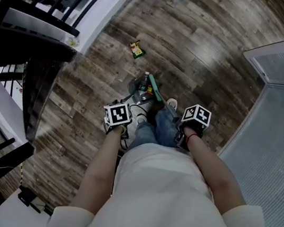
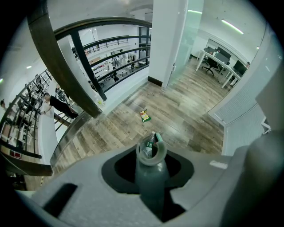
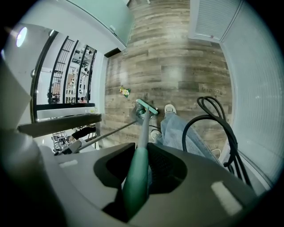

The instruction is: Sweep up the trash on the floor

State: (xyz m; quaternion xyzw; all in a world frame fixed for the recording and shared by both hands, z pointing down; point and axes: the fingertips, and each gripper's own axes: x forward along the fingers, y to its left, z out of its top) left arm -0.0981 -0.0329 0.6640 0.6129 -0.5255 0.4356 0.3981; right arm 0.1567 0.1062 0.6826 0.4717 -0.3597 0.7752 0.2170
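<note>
On the floor [image 1: 205,51], the dustpan [image 1: 136,89] is sitting at the person's feet, the broom [image 3: 143,128] head beside it and a bottle [image 1: 145,82] already lying inside. The left gripper [image 2: 151,181] is clamping the dustpan handle, the right gripper [image 3: 136,177] the broom handle. One wrapper [image 1: 136,49] is lying well ahead, unswept: the job is seemingly standing partly done.

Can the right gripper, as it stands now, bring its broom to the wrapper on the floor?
Probably yes. The right gripper is shut on the broom, and only bare floor lies between its head and the wrapper; the dustpan sits beside, not across.
</note>
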